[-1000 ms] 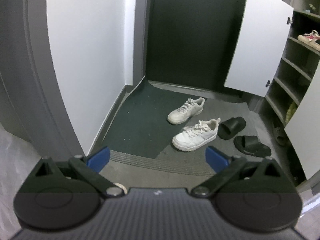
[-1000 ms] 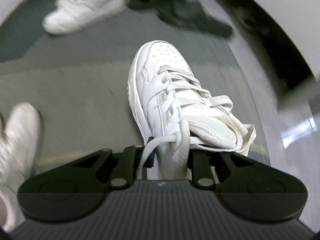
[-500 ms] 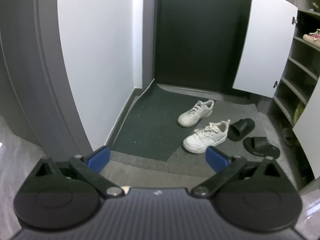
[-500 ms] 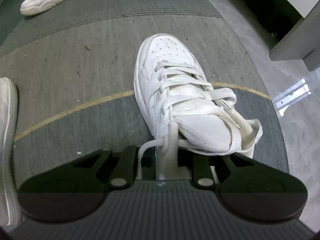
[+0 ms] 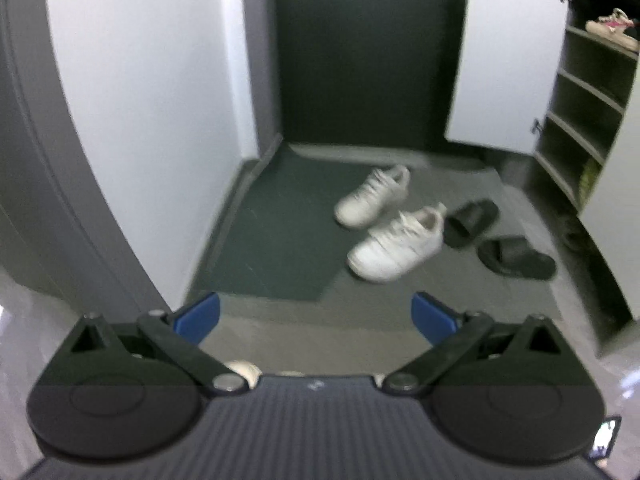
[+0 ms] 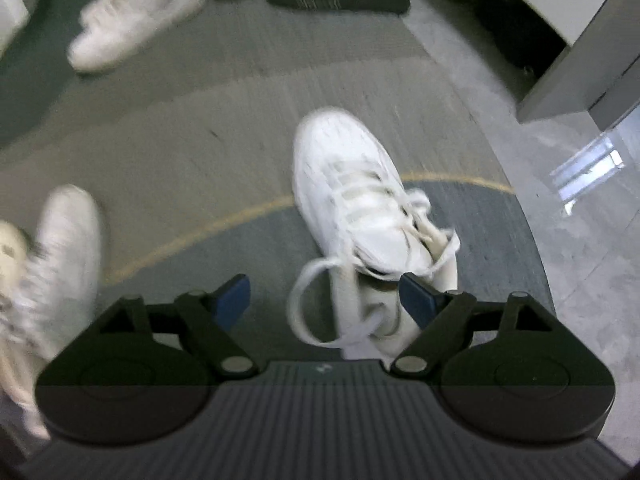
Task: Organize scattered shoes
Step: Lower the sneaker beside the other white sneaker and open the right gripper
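In the right wrist view, the right claw (image 6: 324, 300) is opening, its blue pads now apart and clear of the white sneaker (image 6: 356, 204) it pinched by the tongue a moment ago. The sneaker now rests on the grey ribbed floor mat (image 6: 208, 140), across a thin yellow line, toe pointing away, with a loose lace looping between the pads. This suggests the shoe has just been set down beside another white sneaker (image 6: 60, 248) at the left edge, likely its mate. In the left wrist view, the left claw (image 5: 316, 316) is apart and empty, looking into an entryway. Far off, two more white leather sneakers (image 5: 396, 244) and two black rubber slides (image 5: 516, 258) lie scattered on the floor, near an open shoe cabinet (image 5: 592, 92) with dark shelves on the right.
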`<state>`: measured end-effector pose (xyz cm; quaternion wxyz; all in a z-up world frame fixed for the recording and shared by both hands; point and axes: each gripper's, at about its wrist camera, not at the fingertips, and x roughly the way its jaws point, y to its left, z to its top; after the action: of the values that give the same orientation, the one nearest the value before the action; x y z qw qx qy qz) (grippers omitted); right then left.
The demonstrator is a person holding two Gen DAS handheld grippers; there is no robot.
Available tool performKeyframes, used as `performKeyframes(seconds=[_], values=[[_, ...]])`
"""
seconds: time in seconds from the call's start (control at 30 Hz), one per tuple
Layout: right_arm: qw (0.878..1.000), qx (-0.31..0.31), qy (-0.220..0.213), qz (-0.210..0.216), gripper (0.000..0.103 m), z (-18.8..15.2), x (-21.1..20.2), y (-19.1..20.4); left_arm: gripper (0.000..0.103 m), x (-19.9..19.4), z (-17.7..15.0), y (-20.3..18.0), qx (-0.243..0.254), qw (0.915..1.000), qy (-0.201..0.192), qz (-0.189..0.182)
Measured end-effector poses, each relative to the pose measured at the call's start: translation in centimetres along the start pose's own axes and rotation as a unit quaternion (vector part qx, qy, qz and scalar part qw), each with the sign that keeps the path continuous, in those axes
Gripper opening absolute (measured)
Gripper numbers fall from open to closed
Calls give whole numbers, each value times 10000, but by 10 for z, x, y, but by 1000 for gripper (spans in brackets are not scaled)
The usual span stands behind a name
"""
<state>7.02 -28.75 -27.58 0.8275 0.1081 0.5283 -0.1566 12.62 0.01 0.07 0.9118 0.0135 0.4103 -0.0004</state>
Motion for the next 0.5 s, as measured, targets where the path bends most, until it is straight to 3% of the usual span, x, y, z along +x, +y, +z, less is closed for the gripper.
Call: performKeyframes(seconds=[0.17, 0.33, 0.4, 0.5], values=[[9944, 133, -869, 583, 84, 41, -96, 16, 103, -12, -11, -16, 402, 9984, -346, 178], [9833, 438, -1380, 1105, 84, 64, -191, 13, 103, -22, -18, -10, 384, 9989, -254, -72], [9797, 470, -1288, 1461, 84, 62, -216, 11, 103, -19, -21, -2, 260, 9992, -102, -282], [9752, 485, -1270, 1748, 84, 54, -246, 9, 103, -8, -22, 5, 107, 9997, 46, -209]])
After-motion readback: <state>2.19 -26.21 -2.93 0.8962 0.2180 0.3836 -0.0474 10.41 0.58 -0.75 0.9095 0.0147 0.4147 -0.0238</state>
